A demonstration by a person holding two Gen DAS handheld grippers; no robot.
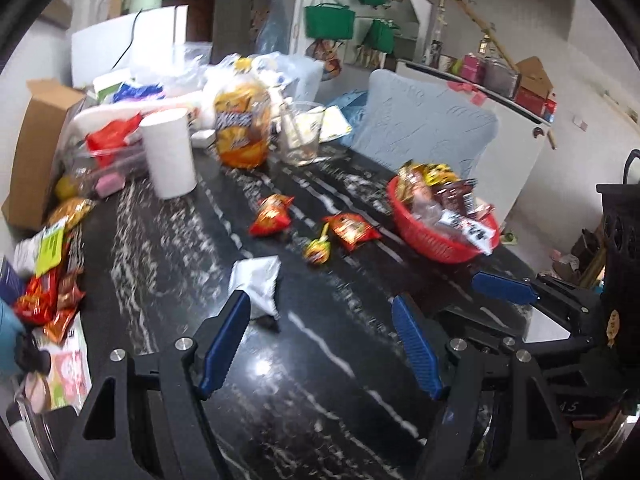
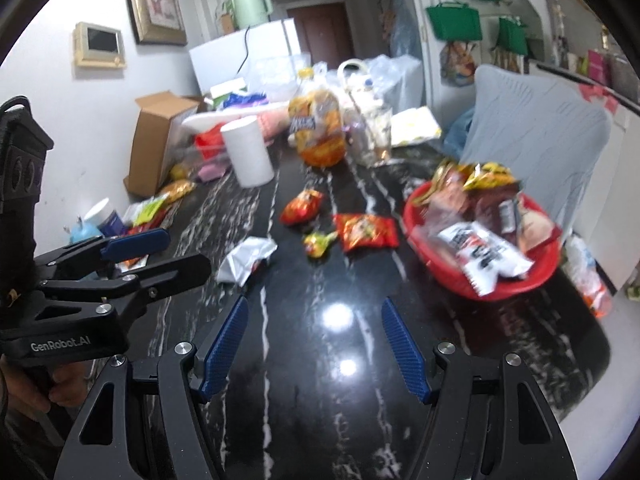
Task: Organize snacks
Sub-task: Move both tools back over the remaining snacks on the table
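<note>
A red basket (image 1: 436, 242) (image 2: 532, 276) holding several snack packs sits at the right of the black marble table (image 1: 304, 380) (image 2: 320, 360). Loose on the table lie a white packet (image 1: 258, 280) (image 2: 246, 258), a red-orange chip pack (image 1: 270, 216) (image 2: 301, 207), a flat red pack (image 1: 352, 230) (image 2: 366, 231) and a small yellow-green candy (image 1: 317, 250) (image 2: 318, 242). My left gripper (image 1: 320, 344) (image 2: 156, 248) is open and empty, its left finger just in front of the white packet. My right gripper (image 2: 314, 350) (image 1: 500, 300) is open and empty above bare table.
A paper towel roll (image 1: 170, 152) (image 2: 248, 152), a large orange snack bag (image 1: 242, 128) (image 2: 318, 128), a glass cup (image 1: 300, 132), a cardboard box (image 1: 40, 148) (image 2: 160, 140) and clutter fill the far end. More snack packs (image 1: 44, 292) lie along the left edge. A blue-covered chair (image 1: 424, 128) (image 2: 536, 148) stands behind the basket.
</note>
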